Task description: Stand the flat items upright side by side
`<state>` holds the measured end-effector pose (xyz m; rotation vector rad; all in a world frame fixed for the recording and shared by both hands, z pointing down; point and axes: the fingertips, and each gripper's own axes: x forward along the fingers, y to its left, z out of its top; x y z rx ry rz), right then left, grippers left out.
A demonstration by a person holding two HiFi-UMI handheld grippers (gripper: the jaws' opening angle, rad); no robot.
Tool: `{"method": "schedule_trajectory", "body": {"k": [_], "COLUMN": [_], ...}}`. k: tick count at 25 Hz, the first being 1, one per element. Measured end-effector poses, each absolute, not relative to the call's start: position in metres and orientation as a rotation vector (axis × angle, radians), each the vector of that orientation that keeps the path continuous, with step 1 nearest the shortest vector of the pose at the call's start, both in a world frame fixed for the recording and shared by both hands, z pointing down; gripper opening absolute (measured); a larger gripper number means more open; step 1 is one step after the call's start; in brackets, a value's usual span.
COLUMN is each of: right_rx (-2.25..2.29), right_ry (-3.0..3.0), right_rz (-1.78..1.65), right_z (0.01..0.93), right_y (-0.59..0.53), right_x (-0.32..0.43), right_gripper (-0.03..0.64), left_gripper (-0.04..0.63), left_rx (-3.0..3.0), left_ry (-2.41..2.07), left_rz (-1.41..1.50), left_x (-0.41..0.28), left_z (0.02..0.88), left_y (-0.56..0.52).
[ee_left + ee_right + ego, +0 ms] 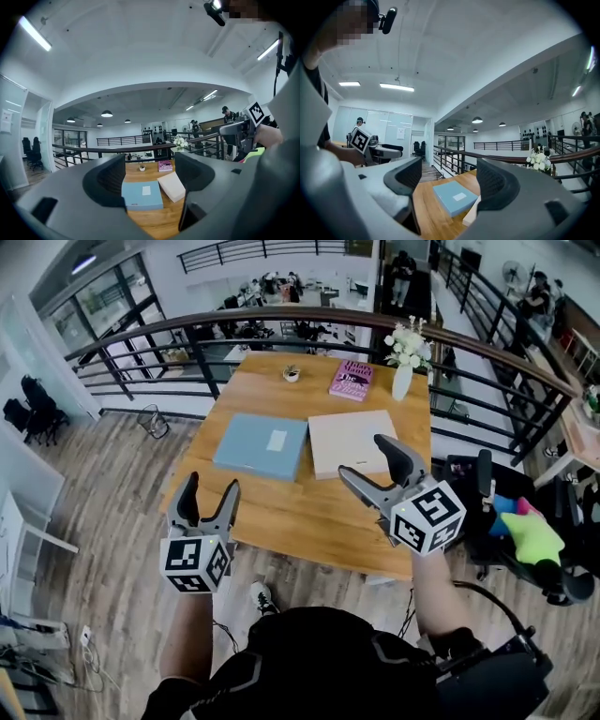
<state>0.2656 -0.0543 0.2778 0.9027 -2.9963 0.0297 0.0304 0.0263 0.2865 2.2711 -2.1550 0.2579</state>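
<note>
At the near left, the left tool (211,486) is held out over the near left corner of the counter (281,512). Its jaws are spread wide with only air between them. They point toward the far side, and nothing touches them.

Farther in, around the middle of the wooden counter, a blue box (262,444) lies flat with a small white label on its top. Beyond it, near the far edge, stands a small potted plant (292,374).

Just to the right of the blue box a white box (351,442) also lies flat. Their facing edges are very close, and whether they touch I cannot tell. A pink book (352,380) lies flat at the far edge behind the white box. A white vase of white flowers (405,357) stands upright just to its right.

At the near right, the right tool (364,457) is held over the near right part of the counter, beside the white box's near right corner. Its jaws are spread too, empty, and clear of both boxes.

Right of the counter stands an office chair (497,512) with bright green and pink things on it.
</note>
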Motion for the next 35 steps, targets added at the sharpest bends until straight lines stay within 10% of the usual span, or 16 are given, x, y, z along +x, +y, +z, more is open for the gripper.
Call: {"method": "schedule_trajectory", "body": {"k": [17, 35], "right_rx": [1.168, 1.319], "right_ry": [-2.784, -2.658], "right_rz": [0.026, 0.086], "right_z": [0.279, 0.328], "right_y": [-0.106, -0.132], "right_x": [0.117, 0.084], "right_gripper": [0.382, 0.370], "left_gripper": [0.331, 0.331], "left_rx": [2.444, 2.493], "left_ry": [-1.899, -1.630], "left_rz": [0.285, 0.401], "left_x": [-0.153, -0.200], "left_z": [0.307, 0.370], "left_y": [-0.058, -0.109]}}
